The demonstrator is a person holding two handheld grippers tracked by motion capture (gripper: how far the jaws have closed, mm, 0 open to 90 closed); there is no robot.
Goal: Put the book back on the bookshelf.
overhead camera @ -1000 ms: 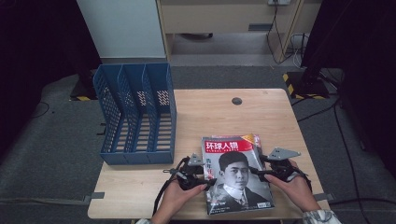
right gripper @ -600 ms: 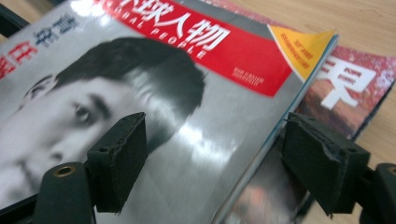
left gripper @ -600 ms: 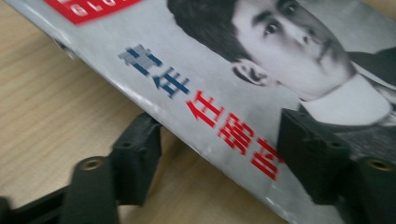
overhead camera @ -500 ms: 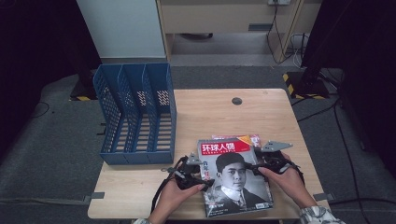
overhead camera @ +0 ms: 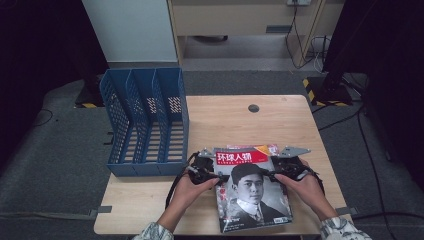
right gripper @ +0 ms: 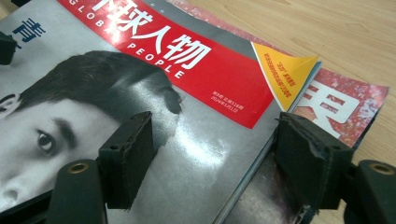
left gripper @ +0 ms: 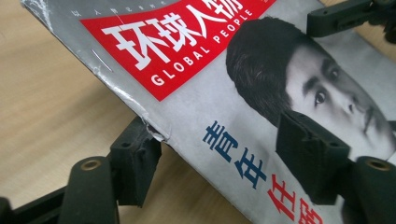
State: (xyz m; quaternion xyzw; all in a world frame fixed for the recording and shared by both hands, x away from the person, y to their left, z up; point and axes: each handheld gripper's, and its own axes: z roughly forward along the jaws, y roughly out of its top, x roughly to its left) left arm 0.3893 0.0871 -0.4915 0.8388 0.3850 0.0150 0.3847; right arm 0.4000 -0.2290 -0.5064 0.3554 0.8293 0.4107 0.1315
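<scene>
Since the left gripper (overhead camera: pixel 219 175) and right gripper (overhead camera: pixel 271 174) had just been closing but weren't pinching the magazine (overhead camera: pixel 252 195) lying between their jaws at the table's (overhead camera: pixel 280 125) front edge, each probably needed a jaw slid under first

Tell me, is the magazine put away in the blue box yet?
Not yet. The blue file rack looks empty. The top magazine lies on another magazine on the table, the left gripper and right gripper at its side edges, jaws straddling them, grip unclear. Probably left: lifting it and slotting it into the rack.
</scene>
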